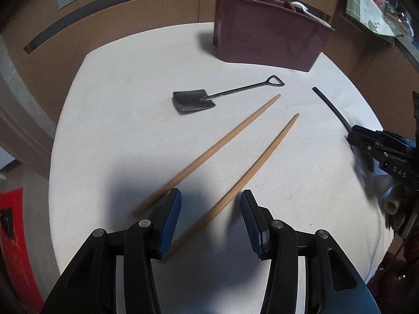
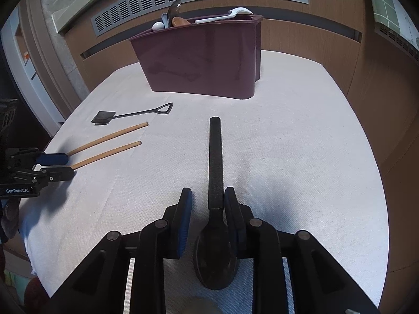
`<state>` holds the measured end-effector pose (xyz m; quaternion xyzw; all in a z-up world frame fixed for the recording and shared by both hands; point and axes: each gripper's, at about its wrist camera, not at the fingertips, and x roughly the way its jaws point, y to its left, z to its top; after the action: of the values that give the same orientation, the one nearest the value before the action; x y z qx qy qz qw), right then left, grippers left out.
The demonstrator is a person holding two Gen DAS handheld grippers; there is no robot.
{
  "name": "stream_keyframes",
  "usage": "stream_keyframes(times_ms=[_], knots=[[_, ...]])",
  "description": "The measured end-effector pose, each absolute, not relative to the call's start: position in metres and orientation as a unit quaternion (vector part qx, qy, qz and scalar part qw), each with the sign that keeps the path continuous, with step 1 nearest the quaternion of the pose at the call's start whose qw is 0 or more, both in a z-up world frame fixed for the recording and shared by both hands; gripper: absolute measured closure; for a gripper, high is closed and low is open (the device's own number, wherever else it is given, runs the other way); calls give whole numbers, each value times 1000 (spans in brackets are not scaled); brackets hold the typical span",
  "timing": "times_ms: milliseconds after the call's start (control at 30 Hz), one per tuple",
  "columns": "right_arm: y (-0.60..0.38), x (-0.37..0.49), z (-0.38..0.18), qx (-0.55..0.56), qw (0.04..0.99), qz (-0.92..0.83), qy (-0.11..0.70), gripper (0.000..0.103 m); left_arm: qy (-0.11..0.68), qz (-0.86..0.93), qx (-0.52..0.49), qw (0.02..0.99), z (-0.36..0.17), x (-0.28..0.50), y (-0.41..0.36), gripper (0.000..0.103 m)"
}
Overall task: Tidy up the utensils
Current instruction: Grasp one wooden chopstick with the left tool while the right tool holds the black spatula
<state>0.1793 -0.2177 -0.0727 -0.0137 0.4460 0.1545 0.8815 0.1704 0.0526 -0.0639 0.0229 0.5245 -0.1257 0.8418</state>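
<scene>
In the left wrist view, the left gripper (image 1: 210, 200) hangs low over the white tablecloth (image 1: 104, 141) with its jaws spread wide; one wooden chopstick (image 1: 237, 183) runs up between the blue pads, touching neither, and the second chopstick (image 1: 209, 153) lies just outside the left pad. At the far edge of the cloth stands the maroon utensil holder (image 1: 264, 39), holding a white spoon (image 1: 307, 10) at its right end and a white-tipped piece with other utensils at its left end, though blur makes those hard to name. A small black shovel-shaped spoon (image 1: 199, 99) lies between the holder and the chopstick tips. At the right edge the right gripper (image 1: 352, 137) sits at the near end of a black spoon (image 1: 328, 107). In the right wrist view, the right gripper (image 2: 208, 198) is partly open around that black spoon (image 2: 216, 172): the handle rests against the right pad and stands clear of the left one, the bowl lying back between the fingers. The holder (image 2: 201, 60) shows a white spoon (image 2: 225, 15), a wooden spoon (image 2: 179, 21) and a dark spoon (image 2: 174, 7).
</scene>
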Motion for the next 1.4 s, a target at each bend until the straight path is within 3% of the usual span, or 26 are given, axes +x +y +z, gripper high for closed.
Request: stream_keyframes(times_ms=[300, 533, 667, 767, 833, 900, 1133, 1200, 1400], knots=[[-213, 178, -73, -28, 881, 156, 445, 75, 544, -212, -4, 812, -61, 135, 25, 54], [-209, 177, -73, -40, 880, 159, 446, 69, 517, -198, 53, 831, -61, 154, -17, 54], [-208, 178, -72, -18, 860, 198, 469, 41, 516, -195, 56, 832, -61, 164, -21, 55], [-202, 181, -71, -36, 847, 219, 484, 36, 510, -195, 56, 836, -64, 163, -22, 54], [-197, 184, -71, -64, 846, 218, 482, 45, 502, -199, 53, 840, -66, 162, -21, 52], [-200, 193, -71, -67, 855, 193, 477, 71, 497, -204, 51, 842, -67, 160, -19, 52], [-198, 234, -72, -77, 863, 163, 472, 80, 512, -206, 26, 834, -67, 168, -20, 49], [-189, 237, -72, -105, 867, 154, 463, 91, 515, -209, 23, 831, -67, 170, -20, 49], [-199, 226, -62, -85, 879, 145, 446, 92, 509, -213, 35, 833, -65, 176, -23, 55]])
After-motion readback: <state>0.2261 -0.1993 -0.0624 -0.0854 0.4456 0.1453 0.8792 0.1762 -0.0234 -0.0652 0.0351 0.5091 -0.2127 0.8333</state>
